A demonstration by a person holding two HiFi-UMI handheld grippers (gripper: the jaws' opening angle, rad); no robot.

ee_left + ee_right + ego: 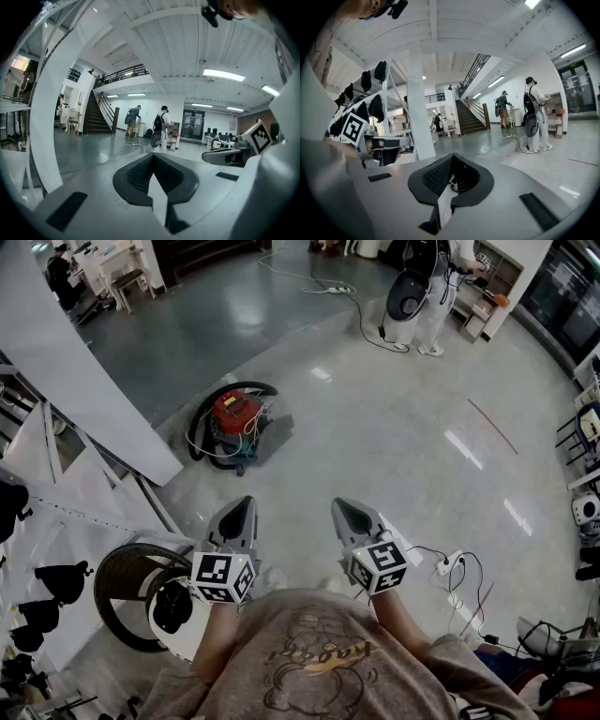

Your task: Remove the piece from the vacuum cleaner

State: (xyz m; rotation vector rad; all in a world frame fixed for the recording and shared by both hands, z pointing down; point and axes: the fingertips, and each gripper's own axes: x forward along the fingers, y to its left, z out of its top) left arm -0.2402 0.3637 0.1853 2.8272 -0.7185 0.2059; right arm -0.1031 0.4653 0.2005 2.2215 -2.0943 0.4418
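Floor [394,427]: grey, polished, streaked with lamp reflections; filled most of the head view

Slanted beam [84,381]: white; ran across the upper left of the head view down toward the floor

Standing person [439,296]: in white, far off at the top right of the head view; seen small in both gripper views too

Vacuum cleaner [234,423]: red top, dark body; stood on the floor beside the lower end of the beam, well ahead of both grippers and touched by neither; ringed by a black hose [199,427]; too small to tell its removable piece apart

Left gripper [246,504]: held low in the head view, near level; jaws pressed together, nothing between them

Right gripper [340,508]: held beside the left, apart from it; jaws likewise pressed together and empty

Power strip [448,565]: white, corded; lay on the floor near the right gripper's right side
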